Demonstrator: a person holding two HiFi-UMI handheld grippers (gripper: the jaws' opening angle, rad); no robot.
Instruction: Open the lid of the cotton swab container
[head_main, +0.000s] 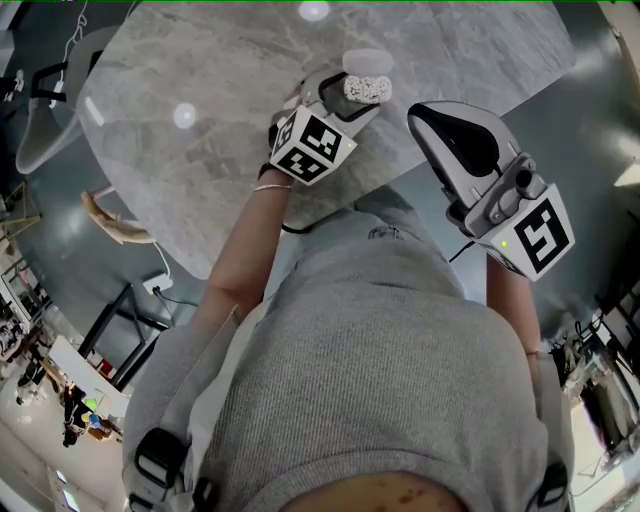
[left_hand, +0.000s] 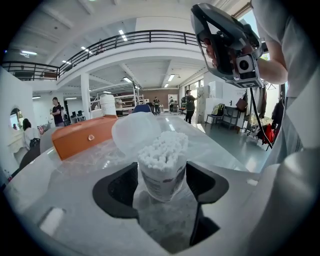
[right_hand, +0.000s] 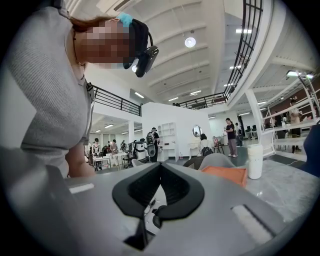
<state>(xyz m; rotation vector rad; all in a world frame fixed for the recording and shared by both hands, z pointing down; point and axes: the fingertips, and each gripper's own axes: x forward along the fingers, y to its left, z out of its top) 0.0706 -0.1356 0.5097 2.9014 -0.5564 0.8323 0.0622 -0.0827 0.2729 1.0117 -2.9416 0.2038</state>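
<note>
Cotton swab container (left_hand: 162, 181): 1 pc, clear cup w/ printed label, being kept upright on the grey marble table (head_main: 200, 150), near the edge closest to the person. It is being packed full w/ white swabs (left_hand: 162, 149), tips up and bunched tight. Swab count can't be told.

Lid (left_hand: 134, 132): 1 pc, translucent, already open. It is being held tilted back behind the container on its left side, still joined at the rim.

Left gripper (left_hand: 161, 186): jaws being held spread, w/ the container standing btwn them. Pads are sitting just beside the cup walls, and no squeeze on the cup is being shown.

Right gripper (right_hand: 159, 186): jaws being kept pressed together, nothing btwn them. It is being held up off the table on the person's right, well apart from the container.

Other items on the table, farther out:
- Orange case (left_hand: 82, 142): 1 pc, lying flat and closed beyond the lid, contents not visible.
- White canister (left_hand: 107, 106): 1 pc, upright behind the case, closed, contents not visible.

Totals: 3 containers (swab cup, case, canister), 1 lid, 2 grippers.
</note>
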